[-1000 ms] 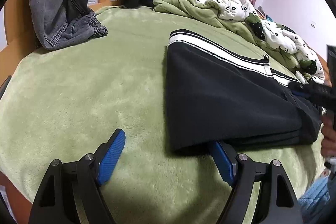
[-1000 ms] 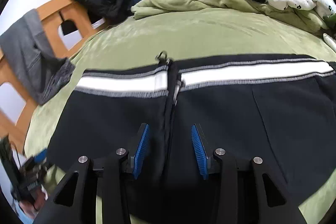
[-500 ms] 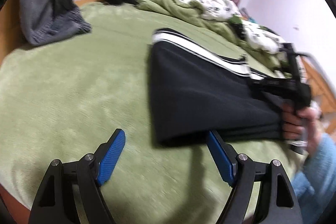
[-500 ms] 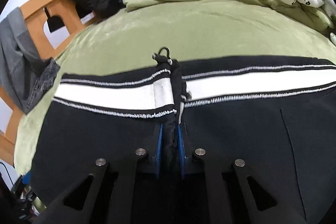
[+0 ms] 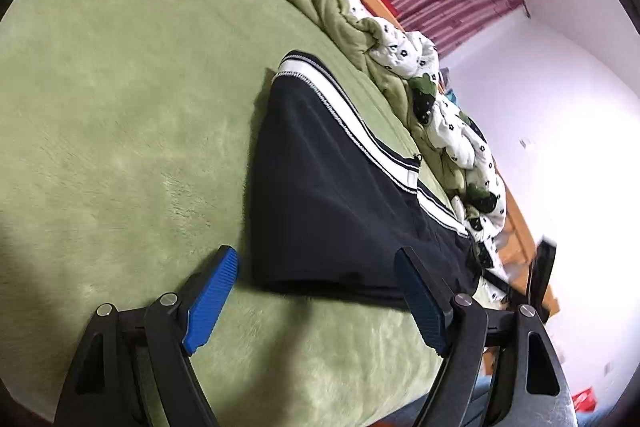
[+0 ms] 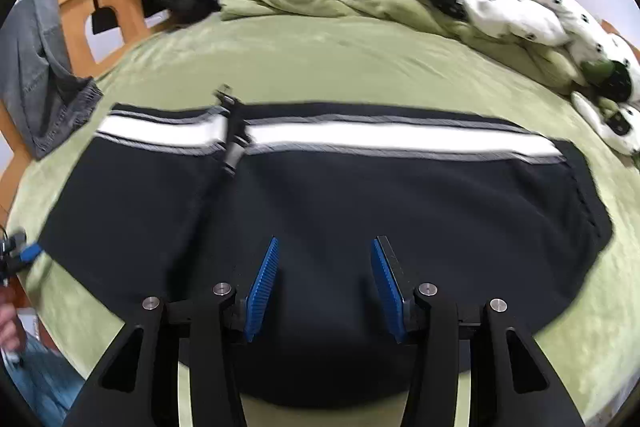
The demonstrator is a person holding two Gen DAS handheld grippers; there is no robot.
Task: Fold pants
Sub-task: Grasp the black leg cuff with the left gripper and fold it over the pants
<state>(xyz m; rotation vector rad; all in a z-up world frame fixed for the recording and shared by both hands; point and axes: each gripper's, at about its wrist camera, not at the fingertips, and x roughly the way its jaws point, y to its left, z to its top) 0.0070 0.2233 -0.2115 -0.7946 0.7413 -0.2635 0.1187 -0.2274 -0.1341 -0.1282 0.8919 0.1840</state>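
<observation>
- Green plush bedding covers the bed, with a crumpled spotted quilt heaped far beyond both tongs and red curtains behind it.
- Black pants with a white side stripe lie folded flat on the bed, their long axis running crosswise in front of the right tongs.
- From the left tongs, the pants stretch away ahead, the near folded end lying just in front of the 2 blue pads.
- Right tongs: jaws have just been opening and now stand partly spread above the dark cloth, pinching nothing.
- Left tongs: jaws spread wide and empty, with the fold's near edge between them but untouched.
- By my judgement the left hand is nearer the end to lift for another fold.
</observation>
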